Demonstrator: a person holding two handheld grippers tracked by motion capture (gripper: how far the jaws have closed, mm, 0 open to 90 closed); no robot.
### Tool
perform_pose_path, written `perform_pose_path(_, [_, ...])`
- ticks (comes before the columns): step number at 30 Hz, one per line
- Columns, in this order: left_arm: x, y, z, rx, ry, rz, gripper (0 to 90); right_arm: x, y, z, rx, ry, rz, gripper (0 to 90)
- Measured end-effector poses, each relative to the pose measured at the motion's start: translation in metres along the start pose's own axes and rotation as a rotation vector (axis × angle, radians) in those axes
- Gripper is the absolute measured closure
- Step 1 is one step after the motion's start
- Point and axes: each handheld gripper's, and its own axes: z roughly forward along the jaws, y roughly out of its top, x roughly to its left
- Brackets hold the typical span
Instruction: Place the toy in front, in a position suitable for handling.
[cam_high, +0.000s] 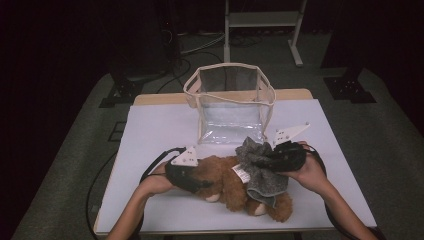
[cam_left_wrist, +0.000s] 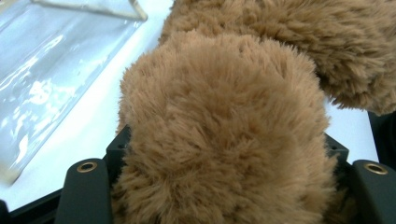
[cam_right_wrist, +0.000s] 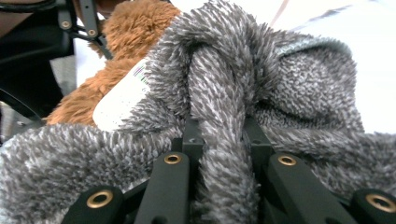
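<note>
We see the counter (cam_high: 160, 125) under a white sheet, running from the person's edge at 6 o'clock to the far edge at 12. At 12 o'clock from the centre stands a clear bag (cam_high: 231, 102) with cream trim, upright and open at the top; its see-through wall (cam_left_wrist: 51, 70) lies at 10 o'clock in the left gripper view.

Toward 6 o'clock from the bag lies a brown plush bear (cam_high: 227, 187) on the sheet, near the person's edge. Over its right part, at 3 o'clock from the bear's middle, sits a grey knit cloth (cam_high: 262, 172), touching the fur, with a white tag (cam_high: 241, 174) at the seam between them.

Our left gripper (cam_high: 197, 182) comes in at 9 o'clock of the bear. In its own view a rounded mass of brown fur (cam_left_wrist: 224, 135) bulges between the two fingers (cam_left_wrist: 86, 191), and both press against it: they are clamped on the bear.

Our right gripper (cam_high: 265, 162) comes in from 3 o'clock, on top of the cloth. In its own view a thick fold of grey cloth (cam_right_wrist: 224, 140) rises between the fingers (cam_right_wrist: 173, 182), which stand close and pinch it. The tag (cam_right_wrist: 123, 100) and brown fur (cam_right_wrist: 135, 28) lie at 10 and 11 o'clock.
</note>
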Motion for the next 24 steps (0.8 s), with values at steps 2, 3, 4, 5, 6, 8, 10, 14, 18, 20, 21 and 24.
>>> perform_pose_path(2, [-0.001, 0.007, 0.011, -0.021, -0.007, 0.006, 30.8, -0.004, -0.001, -0.008, 0.011, -0.024, -0.001, 75.4])
perform_pose_path(3, [-0.002, 0.01, 0.015, -0.024, -0.011, 0.011, 30.8, -0.006, -0.003, -0.015, 0.016, -0.037, 0.005, 75.4])
perform_pose_path(4, [-0.003, 0.015, 0.022, -0.032, -0.017, 0.015, 30.8, -0.008, -0.004, -0.019, 0.019, -0.045, 0.01, 75.4])
perform_pose_path(5, [-0.004, 0.02, 0.028, -0.032, -0.022, 0.027, 30.8, -0.01, -0.007, -0.026, 0.022, -0.053, 0.018, 75.4])
perform_pose_path(6, [-0.005, 0.023, 0.032, -0.029, -0.026, 0.036, 30.7, -0.012, -0.01, -0.031, 0.026, -0.062, 0.024, 75.4])
perform_pose_path(8, [-0.007, 0.034, 0.044, -0.03, -0.037, 0.058, 30.7, -0.015, -0.014, -0.04, 0.029, -0.078, 0.034, 75.4])
perform_pose_path(10, [-0.01, 0.043, 0.054, -0.03, -0.046, 0.073, 30.7, -0.019, -0.019, -0.049, 0.028, -0.09, 0.048, 75.4])
perform_pose_path(14, [-0.012, 0.056, 0.063, -0.012, -0.043, 0.119, 30.7, -0.026, -0.028, -0.058, 0.021, -0.094, 0.08, 75.4])
perform_pose_path(18, [-0.008, 0.056, 0.05, 0.014, -0.012, 0.138, 31.5, -0.027, -0.033, -0.059, -0.011, -0.07, 0.095, 75.4])
perform_pose_path(20, [-0.005, 0.056, 0.041, 0.03, 0.013, 0.146, 31.8, -0.026, -0.031, -0.058, -0.023, -0.064, 0.089, 75.4])
perform_pose_path(21, [-0.003, 0.056, 0.036, 0.033, 0.027, 0.143, 32.1, -0.025, -0.028, -0.057, -0.029, -0.062, 0.087, 75.5])
perform_pose_path(24, [0.005, 0.052, 0.018, 0.047, 0.076, 0.136, 32.7, -0.02, -0.017, -0.053, -0.036, -0.052, 0.059, 75.4])
